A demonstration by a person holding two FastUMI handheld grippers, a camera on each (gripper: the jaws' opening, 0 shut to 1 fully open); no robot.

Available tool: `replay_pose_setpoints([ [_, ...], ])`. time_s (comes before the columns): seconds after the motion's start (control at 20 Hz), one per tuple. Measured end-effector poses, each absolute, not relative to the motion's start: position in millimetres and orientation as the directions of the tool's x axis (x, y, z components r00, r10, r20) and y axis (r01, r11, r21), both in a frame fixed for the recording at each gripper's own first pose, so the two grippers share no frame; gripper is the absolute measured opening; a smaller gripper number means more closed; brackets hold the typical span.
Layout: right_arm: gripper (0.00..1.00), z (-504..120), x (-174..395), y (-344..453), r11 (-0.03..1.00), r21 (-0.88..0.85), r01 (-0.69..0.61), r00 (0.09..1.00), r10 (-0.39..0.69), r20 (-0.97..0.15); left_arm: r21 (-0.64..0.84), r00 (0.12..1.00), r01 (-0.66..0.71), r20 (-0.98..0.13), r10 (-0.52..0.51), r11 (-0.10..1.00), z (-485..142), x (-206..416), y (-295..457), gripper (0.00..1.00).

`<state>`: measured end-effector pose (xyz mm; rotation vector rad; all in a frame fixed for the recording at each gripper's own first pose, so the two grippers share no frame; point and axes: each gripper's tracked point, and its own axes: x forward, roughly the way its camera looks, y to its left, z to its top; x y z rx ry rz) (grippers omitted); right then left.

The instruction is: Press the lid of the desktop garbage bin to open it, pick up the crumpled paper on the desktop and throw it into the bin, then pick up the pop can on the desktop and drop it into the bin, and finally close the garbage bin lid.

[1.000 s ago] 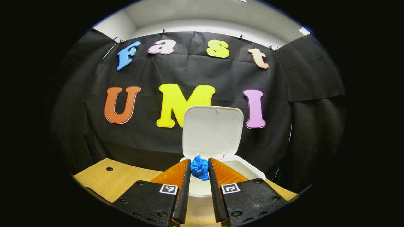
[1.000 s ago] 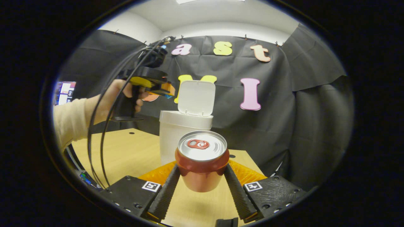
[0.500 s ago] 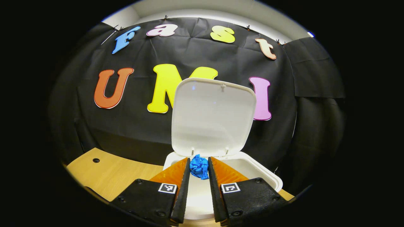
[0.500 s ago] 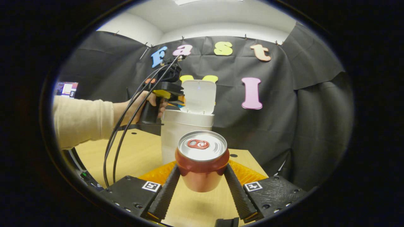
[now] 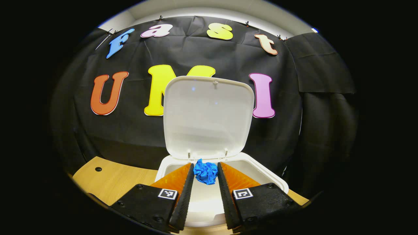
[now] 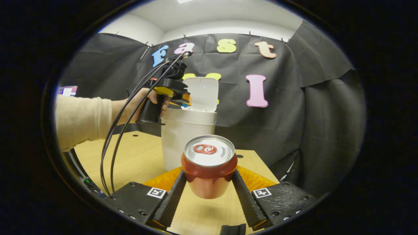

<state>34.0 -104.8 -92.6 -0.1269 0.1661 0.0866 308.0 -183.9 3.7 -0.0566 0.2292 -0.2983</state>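
The white desktop bin (image 5: 265,175) stands with its lid (image 5: 209,114) swung upright. My left gripper (image 5: 205,164) hangs over the bin's open mouth, with the blue crumpled paper (image 5: 205,172) pinched between its fingertips. In the right gripper view the same bin (image 6: 187,137) and lid (image 6: 204,93) stand at mid-table, and the left gripper (image 6: 183,99) reaches over the rim from the left. My right gripper (image 6: 209,174) is shut on the red pop can (image 6: 209,166), upright and lifted a little off the table, nearer to me than the bin.
The wooden table (image 6: 137,160) has small round holes (image 5: 98,169) in its top. A hand (image 6: 143,101) and a light sleeve (image 6: 81,120) hold the left gripper, with black cables (image 6: 114,137) looping down. The booth's black cloth wall stands close behind the bin.
My left gripper moved forward over the bin's mouth with the paper, and its fingers have spread slightly. The right gripper holds the can still.
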Motion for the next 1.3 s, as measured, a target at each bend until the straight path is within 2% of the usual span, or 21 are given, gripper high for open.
replay_pose_setpoints([
  [0.05,0.81,-93,34,-106,0.988,-0.121,-0.093,0.983,0.072,-0.169,-0.092,0.927,0.292,-0.217,-0.306,0.952,5,306,-185,0.59],
  [0.1,0.81,-95,34,-108,0.989,-0.122,-0.088,0.983,0.066,-0.174,-0.086,0.927,0.295,-0.217,-0.306,0.952,7,305,-184,0.63],
  [0.15,0.81,-96,34,-108,0.988,-0.125,-0.087,0.982,0.064,-0.177,-0.076,0.931,0.285,-0.214,-0.295,0.955,9,304,-180,0.81],
  [0.25,0.81,-98,34,-110,0.988,-0.13,-0.082,0.982,0.058,-0.181,-0.063,0.933,0.279,-0.219,-0.286,0.958,12,299,-175,0.93],
  [0.35,0.81,-98,34,-112,0.988,-0.132,-0.076,0.982,0.051,-0.179,-0.063,0.934,0.279,-0.215,-0.286,0.958,15,292,-167,0.98],
  [0.6,0.81,-91,33,-112,0.986,-0.155,-0.061,0.986,0.035,-0.166,-0.096,0.945,0.244,-0.201,-0.259,0.965,20,264,-126,0.98],
  [0.75,0.81,-85,31,-106,0.984,-0.167,-0.064,0.986,0.037,-0.16,-0.066,0.95,0.211,-0.22,-0.22,0.975,8,243,-94,0.98],
  [0.9,0.81,-76,32,-96,0.983,-0.169,-0.069,0.987,0.043,-0.152,-0.045,0.963,0.199,-0.174,-0.204,0.979,7,217,-67,0.98],
  [1.15,0.81,-45,37,-83,0.987,-0.148,-0.067,0.991,0.049,-0.124,-0.046,0.975,0.172,-0.132,-0.176,0.984,-10,164,-34,0.98],
  [1.3,0.81,-20,44,-76,0.988,-0.146,-0.058,0.994,0.044,-0.095,-0.071,0.978,0.141,-0.145,-0.15,0.987,-27,139,-18,0.97],
])
